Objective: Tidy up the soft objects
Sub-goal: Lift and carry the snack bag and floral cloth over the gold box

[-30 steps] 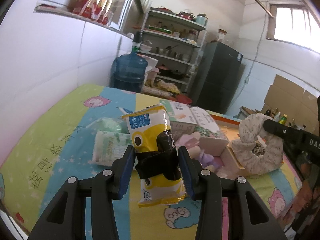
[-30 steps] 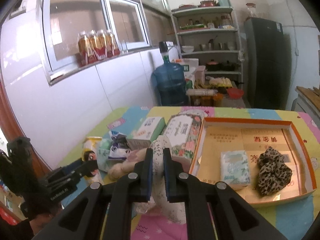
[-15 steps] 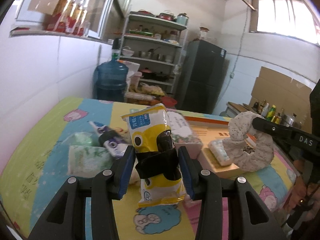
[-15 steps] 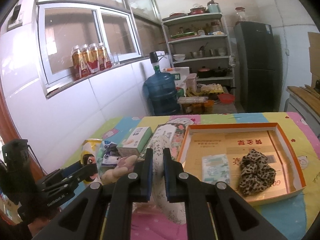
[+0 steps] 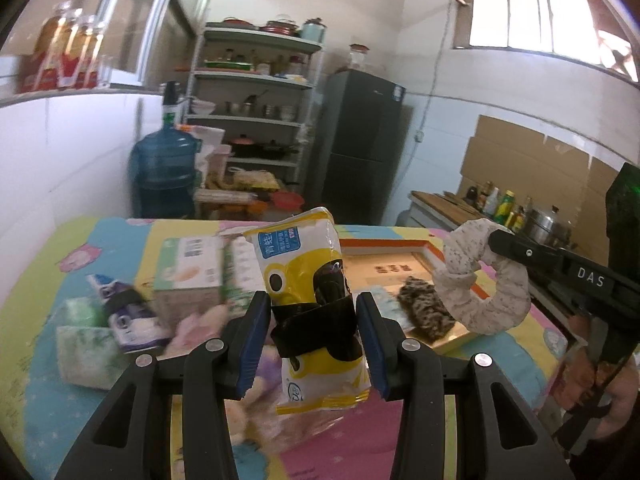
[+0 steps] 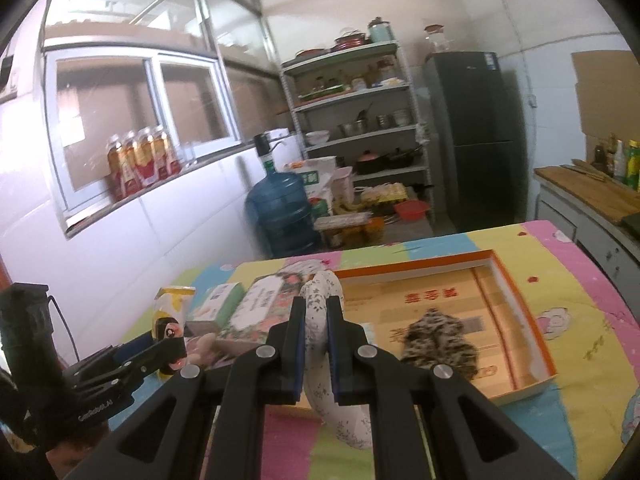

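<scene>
My left gripper [image 5: 312, 338] is shut on a yellow and white packet [image 5: 300, 256] with a black band around its middle, and holds it upright above the table. My right gripper [image 6: 316, 340] is shut on a white speckled scrunchie [image 6: 320, 300], which hangs down between its fingers. The left wrist view shows that scrunchie [image 5: 500, 308] as a loop at the right gripper's tip. Just beyond lies an orange-rimmed flat box [image 6: 516, 292] with a leopard-print scrunchie [image 6: 436, 340] in it. In the right wrist view the left gripper [image 6: 172, 344] and its packet [image 6: 172, 300] are at lower left.
Left of the box lie a floral tissue box [image 6: 260, 312], a green tissue box [image 5: 188, 268], a purple and white pack [image 5: 128, 316], a green soft pack [image 5: 84, 344] and a pink plush toy [image 5: 196, 324]. A water jug [image 6: 280, 216], shelves and a fridge [image 6: 476, 136] stand behind.
Both grippers have swung to the right, toward the orange-rimmed box, each keeping its hold. The box and the leopard scrunchie now sit nearer the middle of both views.
</scene>
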Demonstrator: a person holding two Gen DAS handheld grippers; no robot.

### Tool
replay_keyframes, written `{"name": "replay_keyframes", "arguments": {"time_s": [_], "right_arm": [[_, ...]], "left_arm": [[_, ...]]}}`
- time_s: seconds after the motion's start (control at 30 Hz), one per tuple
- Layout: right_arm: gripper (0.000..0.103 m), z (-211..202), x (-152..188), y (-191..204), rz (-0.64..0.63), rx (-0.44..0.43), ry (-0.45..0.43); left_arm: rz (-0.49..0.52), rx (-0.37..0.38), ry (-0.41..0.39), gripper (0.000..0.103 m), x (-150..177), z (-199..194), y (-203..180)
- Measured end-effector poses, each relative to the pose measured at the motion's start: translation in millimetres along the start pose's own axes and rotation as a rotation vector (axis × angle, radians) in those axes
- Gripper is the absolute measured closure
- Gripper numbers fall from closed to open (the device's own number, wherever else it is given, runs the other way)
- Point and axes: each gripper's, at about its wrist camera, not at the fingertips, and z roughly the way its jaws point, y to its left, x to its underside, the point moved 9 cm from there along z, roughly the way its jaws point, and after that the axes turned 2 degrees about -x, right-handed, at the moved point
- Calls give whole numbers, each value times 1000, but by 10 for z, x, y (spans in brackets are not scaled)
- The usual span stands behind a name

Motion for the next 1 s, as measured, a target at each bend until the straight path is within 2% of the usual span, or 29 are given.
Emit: {"name": "replay_keyframes", "arguments": {"time_s": [0.4, 0.83, 1.0], "right_arm": [[93, -132, -108, -575, 47, 46, -36], [93, -78, -155, -1129, 88, 59, -32], [93, -8, -150, -1287, 57, 108, -24]], "left_arm": [[72, 85, 42, 57, -41, 428, -716], [112, 115, 117, 57, 51, 960, -1224], [126, 124, 153, 57, 100, 1179, -1380]]}}
